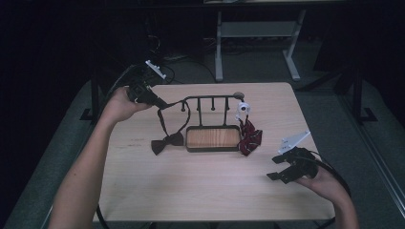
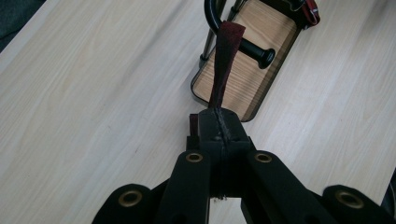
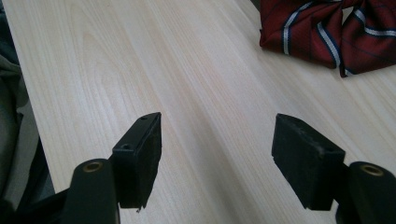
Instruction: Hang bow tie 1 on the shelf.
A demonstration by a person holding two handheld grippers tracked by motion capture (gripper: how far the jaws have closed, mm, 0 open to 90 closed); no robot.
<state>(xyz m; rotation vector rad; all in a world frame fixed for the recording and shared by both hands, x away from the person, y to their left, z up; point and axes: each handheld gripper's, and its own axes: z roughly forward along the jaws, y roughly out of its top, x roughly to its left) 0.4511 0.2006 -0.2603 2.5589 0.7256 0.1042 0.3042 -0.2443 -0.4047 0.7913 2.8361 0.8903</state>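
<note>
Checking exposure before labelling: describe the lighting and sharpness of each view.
High view: dim, background nearly black, light wooden table softly lit, dark bow tie lacking detail. Left gripper view: bright, even, dark red strap sharp. Right gripper view: bright, red striped bow tie crisp, near black jaws slightly soft.

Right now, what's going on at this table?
A person is working with a small hook rack on a wooden-bottomed tray. The left gripper is shut on the strap of a dark bow tie, draped over the rack's end. The right gripper hangs open above the table, near a striped red bow tie.
</note>
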